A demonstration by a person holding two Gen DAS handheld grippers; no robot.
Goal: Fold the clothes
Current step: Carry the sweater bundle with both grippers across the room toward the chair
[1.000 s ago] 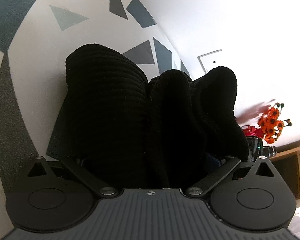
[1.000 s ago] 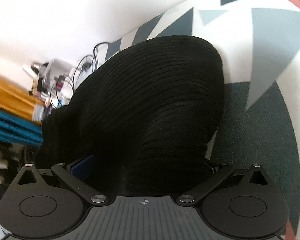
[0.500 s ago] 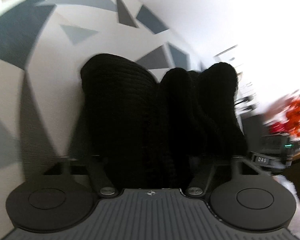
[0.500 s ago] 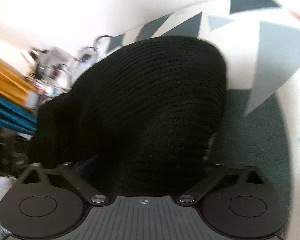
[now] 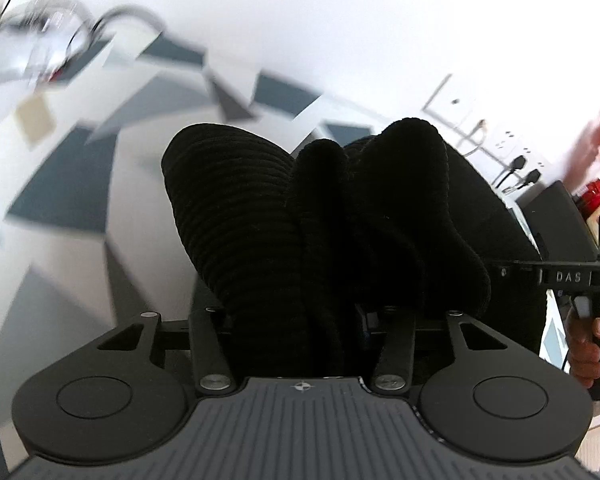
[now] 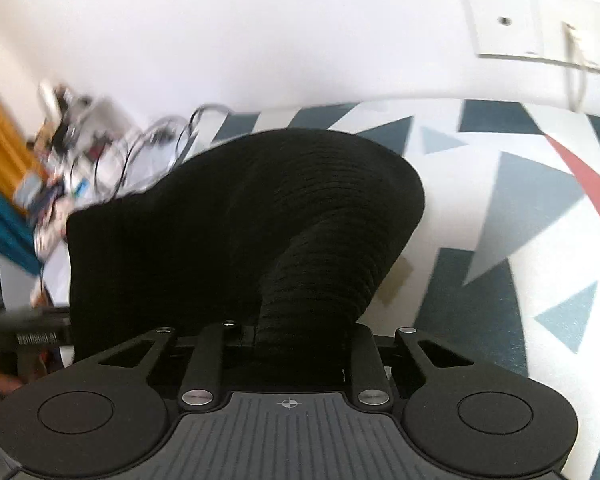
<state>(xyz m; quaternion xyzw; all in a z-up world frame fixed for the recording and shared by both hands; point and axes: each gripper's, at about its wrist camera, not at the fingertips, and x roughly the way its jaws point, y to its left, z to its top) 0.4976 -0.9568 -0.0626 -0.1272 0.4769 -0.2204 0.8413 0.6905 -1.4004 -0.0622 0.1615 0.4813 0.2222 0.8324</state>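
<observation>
Left gripper (image 5: pixel 304 312) and right gripper (image 6: pixel 300 332), level side by side, each clamp bunched black ribbed garment (image 5: pixel 260 216) above the patterned surface (image 6: pixel 540 208).

Black garment (image 5: pixel 260 216): ribbed knit cloth, matt, coarse horizontal ridges, bunched between the jaws of both grippers. Left gripper (image 5: pixel 304 312) and right gripper (image 6: pixel 296 332): matt black plastic linkage arms with bright metal screw heads; ridged dark grey housing behind the jaws, dull finish. Surface (image 6: pixel 480 312) beyond and below the jaws: matt, finely pebbled texture, printed with grey, white and 1 red triangle. Wall (image 6: pixel 260 32) beyond: smooth, white, matt.
</observation>
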